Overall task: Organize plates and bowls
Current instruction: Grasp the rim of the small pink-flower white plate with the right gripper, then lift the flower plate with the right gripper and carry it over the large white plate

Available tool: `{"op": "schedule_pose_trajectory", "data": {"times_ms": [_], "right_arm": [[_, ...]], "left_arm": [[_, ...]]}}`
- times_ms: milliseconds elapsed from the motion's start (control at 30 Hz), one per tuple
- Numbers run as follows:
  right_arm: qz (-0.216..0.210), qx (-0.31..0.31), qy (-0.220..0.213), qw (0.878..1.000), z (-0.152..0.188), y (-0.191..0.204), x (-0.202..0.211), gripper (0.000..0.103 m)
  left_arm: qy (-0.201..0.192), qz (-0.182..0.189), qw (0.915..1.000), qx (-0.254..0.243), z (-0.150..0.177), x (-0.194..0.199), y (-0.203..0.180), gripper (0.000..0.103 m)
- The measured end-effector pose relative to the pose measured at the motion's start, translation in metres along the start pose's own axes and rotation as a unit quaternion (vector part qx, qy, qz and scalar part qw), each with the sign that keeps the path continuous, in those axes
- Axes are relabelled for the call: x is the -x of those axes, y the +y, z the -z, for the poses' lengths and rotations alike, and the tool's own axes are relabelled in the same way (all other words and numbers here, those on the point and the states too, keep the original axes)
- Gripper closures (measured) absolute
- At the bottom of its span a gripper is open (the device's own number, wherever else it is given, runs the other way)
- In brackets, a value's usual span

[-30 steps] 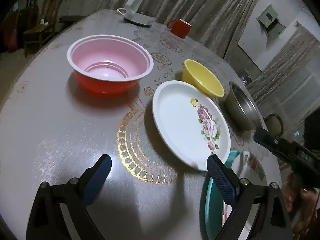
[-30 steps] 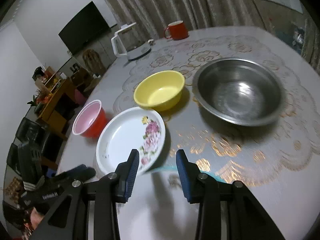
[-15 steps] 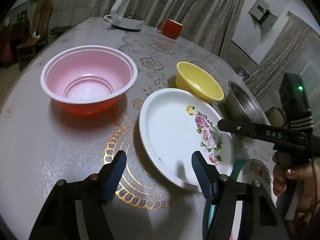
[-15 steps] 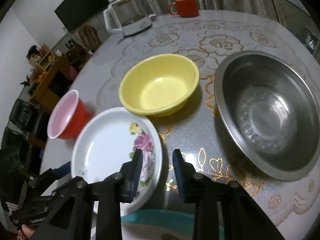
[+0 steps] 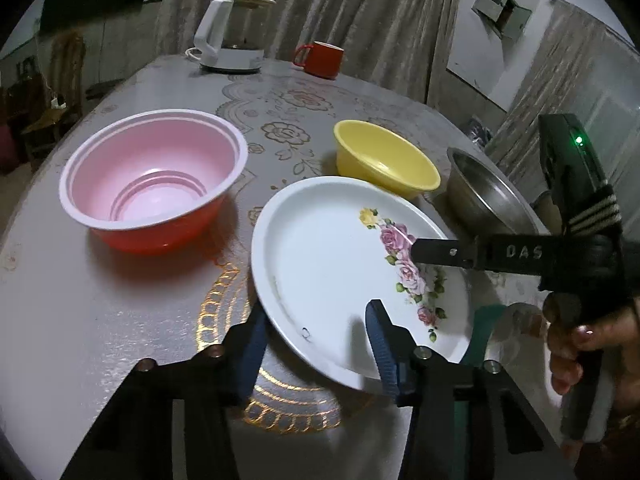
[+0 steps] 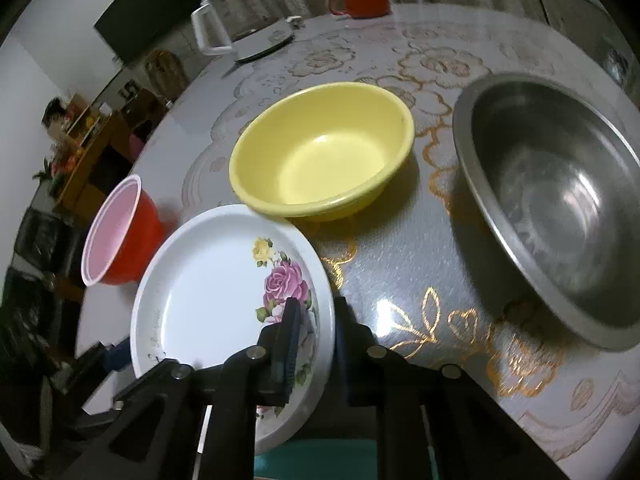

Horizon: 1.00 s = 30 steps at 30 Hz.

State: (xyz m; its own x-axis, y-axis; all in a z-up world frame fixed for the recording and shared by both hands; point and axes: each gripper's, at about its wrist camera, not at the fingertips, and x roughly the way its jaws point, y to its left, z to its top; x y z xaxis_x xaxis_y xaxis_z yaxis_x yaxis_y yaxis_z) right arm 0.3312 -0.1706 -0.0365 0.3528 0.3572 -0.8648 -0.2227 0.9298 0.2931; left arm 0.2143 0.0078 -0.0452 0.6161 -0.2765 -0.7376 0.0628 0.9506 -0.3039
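Note:
A white plate with pink roses [image 5: 332, 264] [image 6: 208, 292] lies mid-table. My right gripper [image 6: 316, 328] is shut on its rim, one pad above and one below. In the left wrist view its upper finger [image 5: 440, 251] reaches over the roses from the right. My left gripper [image 5: 316, 340] straddles the near rim with its jaws closing. A wide gap still shows, and the pads are not pressing on the plate. A pink-lined red bowl [image 5: 152, 184] [image 6: 120, 236], a yellow bowl [image 5: 384, 164] [image 6: 324, 152] and a steel bowl [image 5: 480, 196] [image 6: 552, 200] stand around the plate.
A teal plate [image 5: 480, 332] [image 6: 320, 460] lies partly under the white plate's near edge. At the table's far side stand a white kettle [image 5: 232, 36] and a red mug [image 5: 322, 60]. A person's hand [image 5: 580, 340] holds the right gripper. The table edge curves away on the left.
The right gripper came down onto the floral plate's rim and closed on it. The left gripper's jaws narrowed from wide open and now frame the plate's near rim.

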Motion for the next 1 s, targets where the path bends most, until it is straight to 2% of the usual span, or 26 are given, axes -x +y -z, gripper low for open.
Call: {"op": "schedule_pose_trajectory", "data": {"times_ms": [100,200,367,567,733,833,900,1000], "right_arm": [[-0.019,-0.023,0.01,1.0,0.002,0.001,0.0,0.088],[-0.023,-0.018,0.017,0.999,0.008,0.008,0.0,0.088],[-0.013,0.02,0.025,0.999,0.018,0.031,0.0,0.088],[0.003,0.087,0.032,0.996,0.027,0.061,0.001,0.087],[0.0,0.084,0.026,0.996,0.02,0.06,-0.003,0.085],[-0.001,0.08,0.014,0.997,0.019,0.058,-0.003,0.084],[0.007,0.088,0.01,0.996,0.018,0.061,-0.005,0.084],[0.001,0.066,0.013,0.998,0.018,0.061,-0.004,0.085]], "left_arm": [[0.003,0.003,0.9999,0.012,0.003,0.006,0.01,0.062],[0.004,0.001,0.9998,0.019,0.01,0.015,0.018,0.063],[0.002,-0.014,0.9997,0.019,0.026,0.032,0.023,0.063],[-0.004,-0.013,0.9994,0.032,0.032,0.045,0.036,0.063],[-0.008,-0.011,0.9984,0.054,0.026,0.04,0.051,0.06],[-0.013,-0.008,0.9995,0.027,0.024,0.035,0.046,0.062],[-0.018,-0.024,0.9995,-0.007,0.026,0.034,0.037,0.062],[-0.018,-0.024,0.9994,-0.015,0.028,0.037,0.037,0.062]]}}
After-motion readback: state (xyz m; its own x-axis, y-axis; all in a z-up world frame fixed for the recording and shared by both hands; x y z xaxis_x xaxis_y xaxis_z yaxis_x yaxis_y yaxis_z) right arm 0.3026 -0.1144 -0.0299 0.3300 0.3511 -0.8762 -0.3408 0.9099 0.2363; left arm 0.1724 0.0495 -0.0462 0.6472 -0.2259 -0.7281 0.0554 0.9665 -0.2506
